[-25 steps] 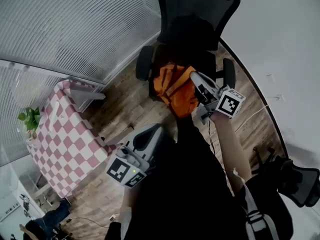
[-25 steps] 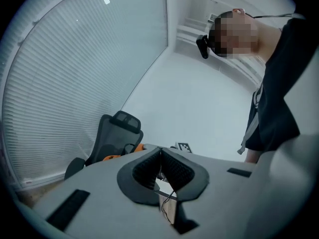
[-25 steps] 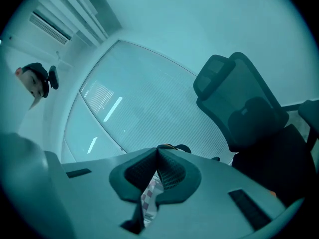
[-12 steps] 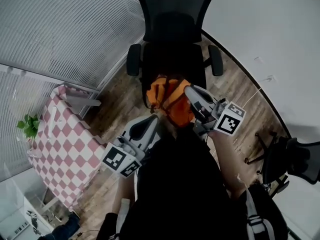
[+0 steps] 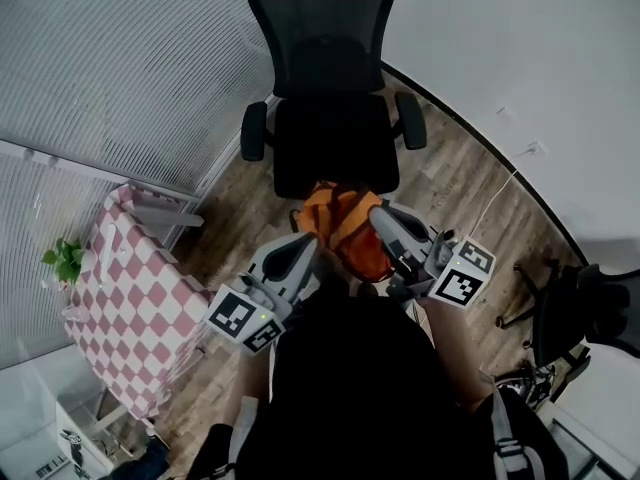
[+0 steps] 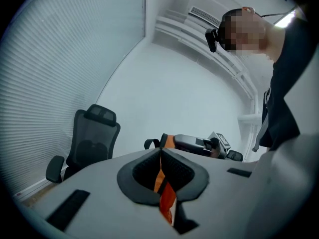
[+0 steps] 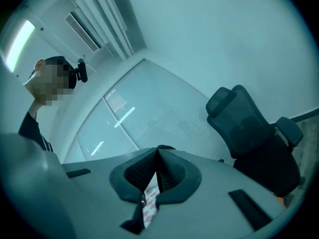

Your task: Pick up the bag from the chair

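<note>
The orange bag [image 5: 341,224] hangs off the floor in front of the empty black office chair [image 5: 335,138], close to my body. My right gripper [image 5: 383,218] is shut at the bag's right upper side and carries it; a dark bit of the bag [image 7: 164,147] pokes over its closed jaw tips. My left gripper [image 5: 306,247] sits against the bag's left side with its jaws shut together. In the left gripper view the bag's top [image 6: 169,141] shows beyond the jaws, and orange fabric shows through the slit below them. The chair [image 7: 254,133] stands apart.
A table with a pink-and-white checked cloth [image 5: 140,308] stands at the left, with a small plant [image 5: 65,260] beside it. Slatted blinds line the left wall. A second dark chair [image 5: 600,308] is at the right, and a white cable [image 5: 495,208] runs over the wood floor.
The bag has come off the seat and moved toward me with the right gripper. The chair now sits farther off. My left gripper has risen to the bag's left side.
</note>
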Available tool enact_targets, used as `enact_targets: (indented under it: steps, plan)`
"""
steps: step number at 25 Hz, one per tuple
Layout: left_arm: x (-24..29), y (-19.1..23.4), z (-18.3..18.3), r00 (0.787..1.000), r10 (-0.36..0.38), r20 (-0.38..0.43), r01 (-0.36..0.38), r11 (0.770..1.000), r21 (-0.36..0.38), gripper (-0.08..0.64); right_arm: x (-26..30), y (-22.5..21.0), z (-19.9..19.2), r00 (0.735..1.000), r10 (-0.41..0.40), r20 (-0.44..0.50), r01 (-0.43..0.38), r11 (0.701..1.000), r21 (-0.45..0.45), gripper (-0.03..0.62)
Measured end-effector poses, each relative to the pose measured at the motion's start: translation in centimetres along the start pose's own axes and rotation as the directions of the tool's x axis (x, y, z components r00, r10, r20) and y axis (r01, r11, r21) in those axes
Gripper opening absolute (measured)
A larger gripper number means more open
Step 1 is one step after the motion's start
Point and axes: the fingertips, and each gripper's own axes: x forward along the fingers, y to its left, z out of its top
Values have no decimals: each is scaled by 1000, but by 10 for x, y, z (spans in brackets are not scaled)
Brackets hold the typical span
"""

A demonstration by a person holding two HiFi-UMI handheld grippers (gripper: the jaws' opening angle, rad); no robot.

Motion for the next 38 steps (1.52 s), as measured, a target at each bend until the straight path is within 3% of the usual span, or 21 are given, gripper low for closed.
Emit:
enact_targets:
  steps: [4,13,18,38]
  plan:
    - [10,-34,-10,1000,-4,-23,5,1000,17,34,-37,21,8,1000,-6,-8,5,997,-81,25]
    - [13,-90,-45,998,40,-43,-39,999,30,34,-114,52,24,1000,12,17,-9,983,-181,25]
    - [16,-120,-47,999,44,-25,-43,997,57,34,-151,64,28,1000,18,20,-13,977,-214,25]
    - [13,-175,-44,1000,10,1,-10,993,114,34,-212,87,22,998,8,54,4,976,-218,25]
